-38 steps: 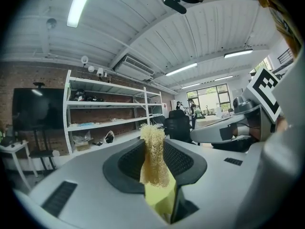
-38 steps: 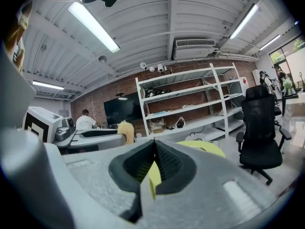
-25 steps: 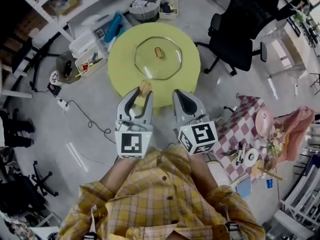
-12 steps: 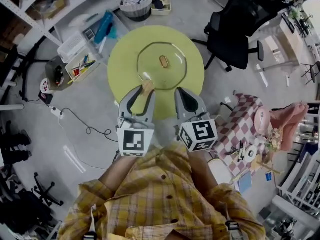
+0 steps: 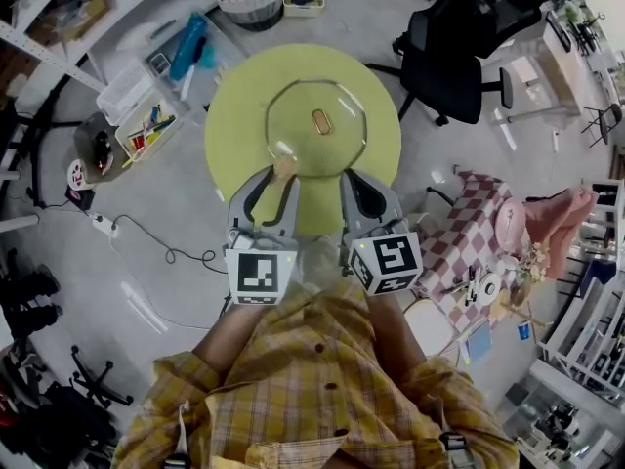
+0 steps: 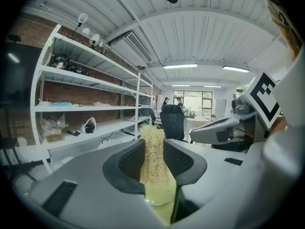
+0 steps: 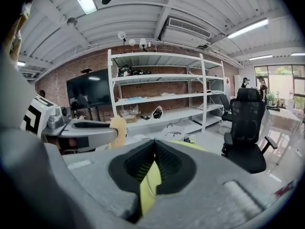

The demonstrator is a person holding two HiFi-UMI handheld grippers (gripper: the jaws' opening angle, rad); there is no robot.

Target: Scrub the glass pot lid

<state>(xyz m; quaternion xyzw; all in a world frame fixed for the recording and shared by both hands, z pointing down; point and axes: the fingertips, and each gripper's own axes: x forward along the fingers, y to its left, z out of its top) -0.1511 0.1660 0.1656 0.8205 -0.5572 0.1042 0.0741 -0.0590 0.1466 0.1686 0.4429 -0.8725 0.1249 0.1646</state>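
Both grippers near the table (image 5: 229, 125) edge, lid (image 5: 293, 101) beyond them at its middle.
Your left gripper (image 5: 280, 179) pinches a scrubber (image 6: 153, 161) tight; your right gripper (image 7: 153, 147) is closed, nothing in it.

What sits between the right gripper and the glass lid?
Nothing: in the head view only bare yellow table separates the right gripper from the glass lid.

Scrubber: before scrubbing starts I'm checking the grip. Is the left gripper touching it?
Touching. The left gripper view shows the scrubber pinched between the left gripper's two dark pads, both pressing its sides.
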